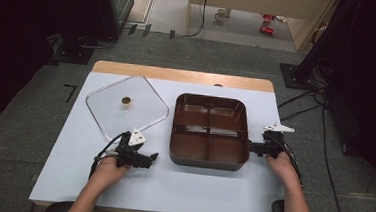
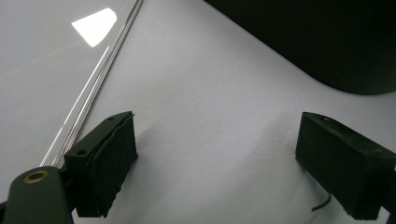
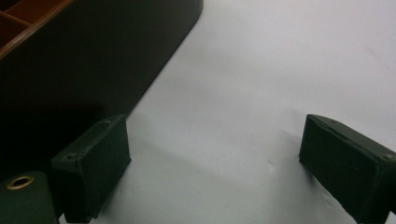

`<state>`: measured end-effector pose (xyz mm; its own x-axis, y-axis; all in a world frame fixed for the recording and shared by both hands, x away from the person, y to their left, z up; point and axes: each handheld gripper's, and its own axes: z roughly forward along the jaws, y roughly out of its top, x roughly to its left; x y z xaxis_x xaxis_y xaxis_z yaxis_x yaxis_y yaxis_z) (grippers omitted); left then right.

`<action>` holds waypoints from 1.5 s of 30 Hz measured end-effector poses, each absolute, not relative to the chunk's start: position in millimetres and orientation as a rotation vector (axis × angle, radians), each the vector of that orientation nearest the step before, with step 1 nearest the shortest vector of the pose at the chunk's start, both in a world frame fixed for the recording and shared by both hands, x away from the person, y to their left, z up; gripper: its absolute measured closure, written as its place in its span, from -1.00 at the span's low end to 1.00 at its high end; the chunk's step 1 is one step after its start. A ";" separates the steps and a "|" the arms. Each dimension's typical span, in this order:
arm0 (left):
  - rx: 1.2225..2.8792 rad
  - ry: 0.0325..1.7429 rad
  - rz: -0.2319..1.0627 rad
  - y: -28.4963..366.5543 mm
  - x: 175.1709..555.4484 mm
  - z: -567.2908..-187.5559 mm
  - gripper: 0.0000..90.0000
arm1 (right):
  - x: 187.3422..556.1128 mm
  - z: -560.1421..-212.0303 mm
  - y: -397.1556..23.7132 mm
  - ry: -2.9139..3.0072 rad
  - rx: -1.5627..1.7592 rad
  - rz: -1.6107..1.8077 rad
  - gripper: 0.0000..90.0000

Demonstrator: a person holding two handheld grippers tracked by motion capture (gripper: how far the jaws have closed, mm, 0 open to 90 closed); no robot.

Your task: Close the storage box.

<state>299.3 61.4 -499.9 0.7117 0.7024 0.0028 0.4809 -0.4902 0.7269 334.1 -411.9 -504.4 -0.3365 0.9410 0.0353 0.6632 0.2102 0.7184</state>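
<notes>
Right claw (image 1: 253, 148) beside tray (image 1: 207, 162)

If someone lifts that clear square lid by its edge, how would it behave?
The clear lid looks like glass with a metal rim, so probably stiff, fairly heavy and breakable. Lying flat on the table, its thin, shiny edge may slip between claw pads; the small knob seems safer.

- We see bare bench (image 1: 190, 186) along the near edge, free for passing at 6 o'clock.
- The brown tray (image 1: 207, 160) blocks the centre, its dark wall just beside the right gripper (image 1: 253, 148).
- The glass lid (image 1: 103, 105) lies flat at 10 o'clock, near the left gripper (image 1: 152, 157).
- A narrow bare strip runs between lid and tray.
</notes>
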 end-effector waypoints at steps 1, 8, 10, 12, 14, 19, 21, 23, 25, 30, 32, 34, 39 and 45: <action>2.185 0.895 0.389 61.4 299.3 -499.9 -0.73 | 334.1 -504.4 -411.9 2.080 1.488 0.912 -0.82; 2.185 0.895 0.390 61.4 299.3 -499.9 -0.73 | 334.1 -504.4 -411.9 2.080 1.488 0.912 -0.82; 2.185 0.895 0.390 61.4 299.2 -499.9 -0.73 | 334.0 -504.4 -411.8 2.080 1.488 0.912 -0.82; 2.186 0.895 0.392 61.4 299.1 -499.8 -0.73 | 334.0 -504.4 -411.8 2.080 1.488 0.912 -0.82; 2.187 0.897 0.393 61.3 299.1 -499.8 -0.73 | 334.0 -504.4 -411.8 2.080 1.488 0.912 -0.82; 2.186 0.899 0.394 61.2 299.1 -499.8 -0.74 | 334.0 -504.4 -411.9 2.080 1.488 0.912 -0.82; 2.186 0.903 0.392 61.3 299.3 -499.8 -0.75 | 334.0 -504.4 -411.8 2.080 1.488 0.911 -0.82; 2.186 0.903 0.392 61.3 299.3 -499.8 -0.75 | 334.0 -504.3 -411.8 2.080 1.488 0.911 -0.82; 2.186 0.904 0.392 61.3 299.3 -499.8 -0.75 | 334.0 -504.3 -411.8 2.080 1.489 0.911 -0.82; 2.187 0.904 0.393 61.1 299.3 -499.7 -0.75 | 334.1 -504.3 -411.8 2.080 1.489 0.911 -0.82; 2.187 0.905 0.391 61.2 299.5 -499.7 -0.75 | 334.1 -504.3 -411.8 2.080 1.489 0.911 -0.82; 2.188 0.905 0.391 61.2 299.5 -499.7 -0.75 | 334.1 -504.3 -411.8 2.080 1.489 0.911 -0.82; 2.189 0.919 0.393 59.7 299.5 -499.1 -0.76 | 334.1 -504.3 -411.8 2.080 1.489 0.911 -0.82; 2.247 0.948 0.371 55.4 302.9 -492.9 -0.70 | 334.1 -504.3 -411.8 2.081 1.489 0.910 -0.82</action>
